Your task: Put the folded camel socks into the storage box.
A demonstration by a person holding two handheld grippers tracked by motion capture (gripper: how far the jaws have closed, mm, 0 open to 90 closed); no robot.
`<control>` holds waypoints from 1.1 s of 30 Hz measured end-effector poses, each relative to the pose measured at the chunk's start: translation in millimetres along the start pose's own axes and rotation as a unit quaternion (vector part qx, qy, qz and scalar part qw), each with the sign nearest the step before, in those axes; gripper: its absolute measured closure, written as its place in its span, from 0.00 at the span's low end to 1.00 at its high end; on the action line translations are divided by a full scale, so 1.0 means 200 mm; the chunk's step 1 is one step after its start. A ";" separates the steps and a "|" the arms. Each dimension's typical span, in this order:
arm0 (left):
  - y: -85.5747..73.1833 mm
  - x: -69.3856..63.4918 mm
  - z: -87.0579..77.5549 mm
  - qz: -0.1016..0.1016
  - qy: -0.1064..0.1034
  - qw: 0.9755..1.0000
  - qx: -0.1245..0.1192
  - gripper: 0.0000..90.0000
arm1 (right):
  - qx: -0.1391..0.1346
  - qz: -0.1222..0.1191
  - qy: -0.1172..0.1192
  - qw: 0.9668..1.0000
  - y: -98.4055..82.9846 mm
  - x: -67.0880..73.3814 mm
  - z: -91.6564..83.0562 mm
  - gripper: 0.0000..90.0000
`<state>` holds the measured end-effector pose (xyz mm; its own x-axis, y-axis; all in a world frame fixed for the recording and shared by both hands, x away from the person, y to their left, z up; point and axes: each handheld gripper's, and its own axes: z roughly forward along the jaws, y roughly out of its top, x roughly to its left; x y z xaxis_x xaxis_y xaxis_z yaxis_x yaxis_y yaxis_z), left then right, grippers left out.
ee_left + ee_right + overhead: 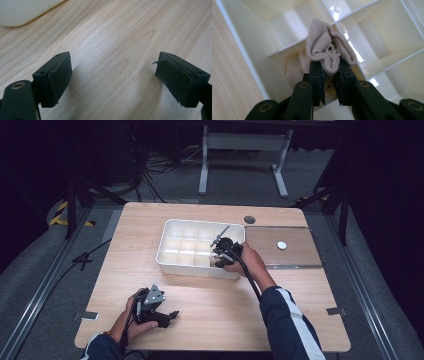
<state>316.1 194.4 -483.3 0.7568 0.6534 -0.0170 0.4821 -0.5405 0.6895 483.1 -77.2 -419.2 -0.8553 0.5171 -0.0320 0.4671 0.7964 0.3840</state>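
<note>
On the table (210, 305), a divided tray (172, 227) is worked over a near-edge compartment, where a bunched beige cloth (329, 51) is pinched by the right tongs (331, 75); the left tongs (113, 80) are rested wide open, empty, well apart.

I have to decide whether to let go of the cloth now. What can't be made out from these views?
- Lower part of the beige cloth: right gripper view, hidden behind the right gripper clamped on it, so how deep it sits in the compartment is unclear.
- Cloth in the high view: covered by the right gripper and hand.
- White divided tray: left gripper view, cut off by the top edge.
- Small white disc on the clear lid: too small to identify.
</note>
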 end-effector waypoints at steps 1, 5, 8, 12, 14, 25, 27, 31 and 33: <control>0.00 0.00 0.00 0.000 0.000 1.000 0.000 0.16 | -0.003 -0.002 -0.002 1.000 0.00 0.00 0.00 0.85; 0.00 0.00 0.00 0.000 0.000 1.000 0.000 0.16 | -0.004 -0.004 -0.007 1.000 0.00 0.01 0.00 0.84; 0.00 0.00 0.00 0.000 0.000 1.000 0.000 0.16 | -0.010 -0.003 -0.006 1.000 -0.01 0.01 -0.01 0.83; 0.00 0.00 0.00 0.000 0.000 1.000 0.000 0.16 | -0.021 0.000 -0.001 1.000 -0.02 0.01 -0.02 0.82; 0.00 0.00 0.00 0.000 0.000 1.000 0.000 0.16 | -0.025 0.000 -0.002 1.000 -0.02 0.01 -0.03 0.82; 0.00 0.00 0.00 0.001 -0.001 1.000 0.004 0.16 | -0.049 0.004 -0.002 0.999 -0.06 0.00 -0.08 0.79; 0.00 0.00 0.00 0.001 -0.001 1.000 0.004 0.16 | -0.056 0.006 0.001 0.998 -0.07 0.00 -0.08 0.78; 0.00 0.00 0.00 0.001 -0.001 1.000 0.004 0.16 | -0.066 0.004 -0.006 0.998 -0.08 0.01 -0.10 0.74; 0.00 0.00 0.00 0.000 0.000 1.000 0.001 0.16 | -0.073 0.002 -0.011 0.997 -0.09 0.01 -0.11 0.72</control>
<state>316.1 194.6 -483.2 0.7569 0.6533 -0.0171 0.4828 -0.5413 0.6884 468.5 -97.1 -405.0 -0.8475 0.5286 -0.0491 0.4321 0.7407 0.5145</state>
